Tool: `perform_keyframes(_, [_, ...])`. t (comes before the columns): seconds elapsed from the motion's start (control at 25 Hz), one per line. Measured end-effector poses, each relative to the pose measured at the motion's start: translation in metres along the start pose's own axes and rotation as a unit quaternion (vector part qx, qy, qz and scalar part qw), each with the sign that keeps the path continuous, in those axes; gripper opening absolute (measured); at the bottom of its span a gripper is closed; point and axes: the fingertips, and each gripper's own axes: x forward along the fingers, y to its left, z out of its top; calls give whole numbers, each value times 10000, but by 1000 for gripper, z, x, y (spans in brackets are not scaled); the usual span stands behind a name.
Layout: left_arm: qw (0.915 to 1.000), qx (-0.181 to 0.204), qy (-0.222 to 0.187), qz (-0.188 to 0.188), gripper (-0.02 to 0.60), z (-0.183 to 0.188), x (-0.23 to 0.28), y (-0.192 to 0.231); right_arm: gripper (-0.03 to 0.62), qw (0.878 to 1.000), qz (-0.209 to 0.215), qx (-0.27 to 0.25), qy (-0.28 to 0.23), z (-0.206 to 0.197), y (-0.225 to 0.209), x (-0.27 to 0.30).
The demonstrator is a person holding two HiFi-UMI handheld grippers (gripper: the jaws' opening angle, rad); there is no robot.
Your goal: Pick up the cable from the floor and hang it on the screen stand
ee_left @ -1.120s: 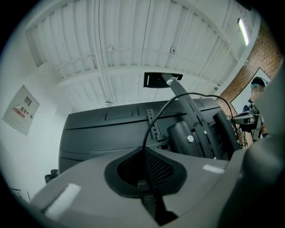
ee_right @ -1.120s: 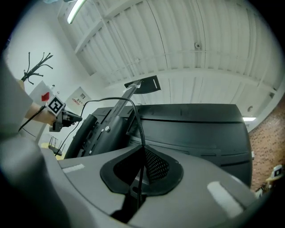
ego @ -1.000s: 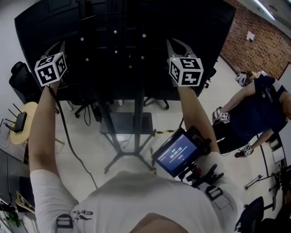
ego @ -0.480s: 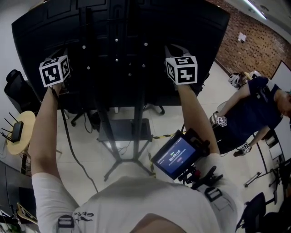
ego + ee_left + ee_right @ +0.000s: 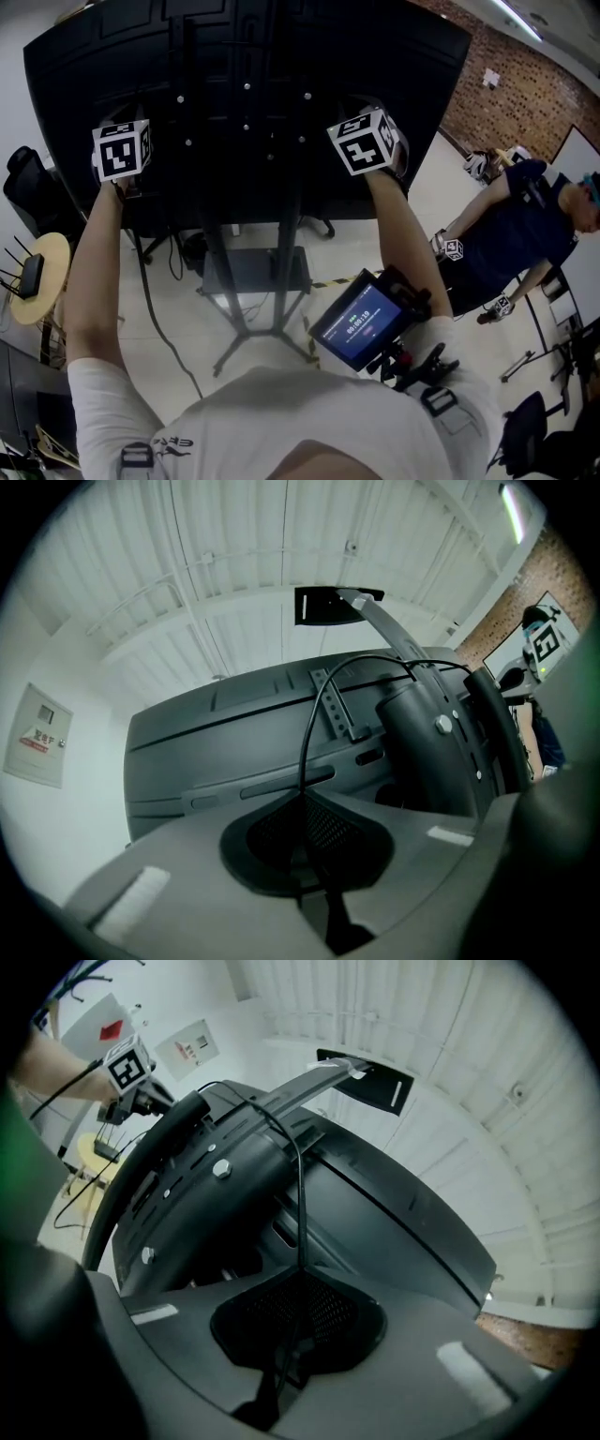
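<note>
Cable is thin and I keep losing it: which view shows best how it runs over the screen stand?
Left gripper view: the cable rises from the shut left tool and arcs over the screen stand. Right gripper view shows it against dark metal; head view shows only its tail hanging floorward.

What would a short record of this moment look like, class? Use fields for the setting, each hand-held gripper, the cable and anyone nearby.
Setting: back of a big dark screen on a floor stand
Left hand-held gripper: raised, shut on the cable
Right hand-held gripper: raised, shut on the same cable
Cable path: arches over the screen's bracket between the two; a length hangs from the left one towards the floor
Nearby: a second person at right
</note>
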Motion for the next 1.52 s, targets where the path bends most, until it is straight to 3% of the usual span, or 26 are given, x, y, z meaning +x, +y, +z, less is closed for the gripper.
perform_keyframes(0.32, [9991,430,-41,8,11,1,-5,-4,40,9853,-406,-1519,662,-9,12,1])
perform_keyframes(0.48, [9984,558,-31,-40,11,-4,-9,-9,44,9781,-408,-1862,841,-18,22,1])
perform_keyframes(0.88, [9964,809,86,-248,11,-9,-2,-30,49,9808,-200,-1785,760,-38,39,-7])
perform_keyframes(1.32, [9980,370,298,-422,11,-17,3,-33,49,9892,37,-1413,396,-45,68,-9])
perform_keyframes(1.52, [9989,223,85,-395,11,-16,1,-40,48,9934,48,-1137,153,-47,71,-13])
